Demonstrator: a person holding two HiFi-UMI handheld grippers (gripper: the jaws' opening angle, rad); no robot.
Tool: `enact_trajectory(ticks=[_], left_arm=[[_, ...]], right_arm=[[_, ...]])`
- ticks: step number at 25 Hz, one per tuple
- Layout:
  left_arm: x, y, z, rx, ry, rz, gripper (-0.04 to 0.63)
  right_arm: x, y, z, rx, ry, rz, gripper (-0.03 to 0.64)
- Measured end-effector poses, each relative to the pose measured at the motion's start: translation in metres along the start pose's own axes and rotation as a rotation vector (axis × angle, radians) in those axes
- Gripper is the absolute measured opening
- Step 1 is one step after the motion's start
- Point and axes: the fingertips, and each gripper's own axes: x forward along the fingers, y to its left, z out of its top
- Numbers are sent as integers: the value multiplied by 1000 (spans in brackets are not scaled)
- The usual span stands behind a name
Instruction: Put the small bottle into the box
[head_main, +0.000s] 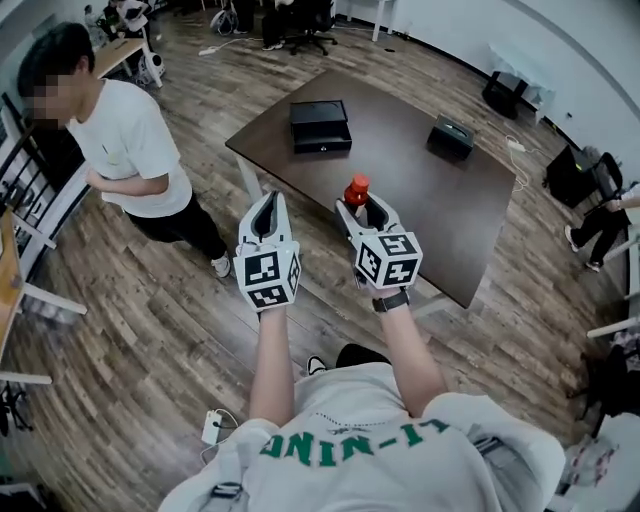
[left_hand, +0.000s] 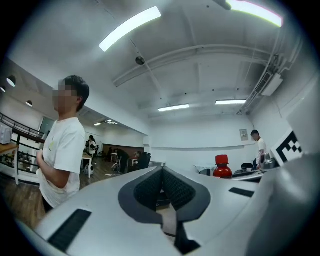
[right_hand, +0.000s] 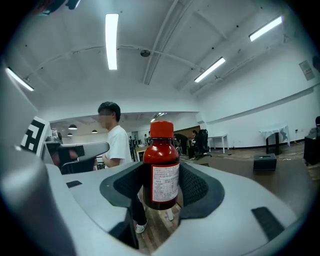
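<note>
The small bottle (head_main: 356, 190), dark red with a red cap and a white label, stands upright between the pads of my right gripper (head_main: 358, 207), which is shut on it; the right gripper view shows the small bottle (right_hand: 161, 167) held above the wooden floor. My left gripper (head_main: 268, 203) is level with it to the left, shut with nothing inside, its pads (left_hand: 150, 187) meeting at the tip. The black box (head_main: 320, 126) lies on the far left part of the dark table (head_main: 400, 200), well beyond both grippers. From the left gripper view the bottle (left_hand: 221, 167) shows at the right.
A person in a white T-shirt (head_main: 130, 150) stands left of the table. A smaller dark case (head_main: 450, 136) sits at the table's far right. Office chairs (head_main: 305, 25) stand at the back, bags (head_main: 580, 175) by the right wall. Wooden floor (head_main: 150, 330) lies between me and the table.
</note>
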Motion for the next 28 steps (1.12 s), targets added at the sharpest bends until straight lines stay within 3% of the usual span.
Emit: enact_trajectory(ticks=[10,16,23,28], left_arm=[[67,7,-30,-42,31,-34,14],[163,33,-36,2,75,15,14],[298,40,-22,20,78,20,14],[373,38,-42,46,122,23,14]], right_arm=[[58,-43,-19,24,74,-11,227],[149,-86,-6,76,82,31,227],[261,-150,39,69,82,102,227],[326,-198,35,133,108,167,227]])
